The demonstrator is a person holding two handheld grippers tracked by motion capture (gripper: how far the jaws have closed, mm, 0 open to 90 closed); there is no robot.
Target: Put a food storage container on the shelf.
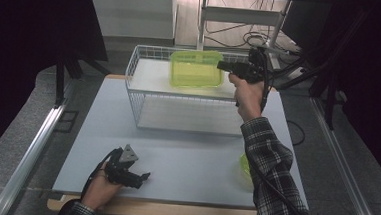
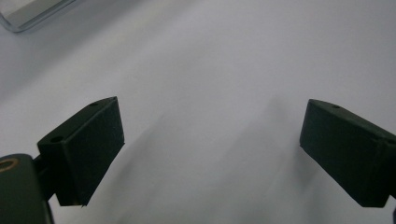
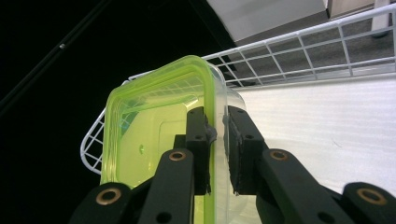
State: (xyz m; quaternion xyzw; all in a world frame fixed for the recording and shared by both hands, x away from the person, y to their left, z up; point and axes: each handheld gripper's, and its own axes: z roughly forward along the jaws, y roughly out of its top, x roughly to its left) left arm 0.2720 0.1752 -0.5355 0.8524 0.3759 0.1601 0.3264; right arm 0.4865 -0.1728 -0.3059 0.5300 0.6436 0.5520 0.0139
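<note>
Our right gripper (image 3: 215,140) has its jaws pinched on the rim wall of the translucent lime-green plastic container (image 1: 196,68), one jaw inside, one outside. The container sits on the upper shelf of the white wire rack (image 1: 137,64) at the far side of the pale grey table (image 1: 185,162). Our left gripper (image 2: 210,144) rests low near the table's front edge, jaws wide apart, gripping nothing. A green object (image 1: 245,166) shows beside the right sleeve, probably a lid.

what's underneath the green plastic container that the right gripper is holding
The translucent green plastic container, pinched at its rim by the right gripper, is over the white top shelf of the white wire rack. Whether it touches the shelf cannot be told.
</note>
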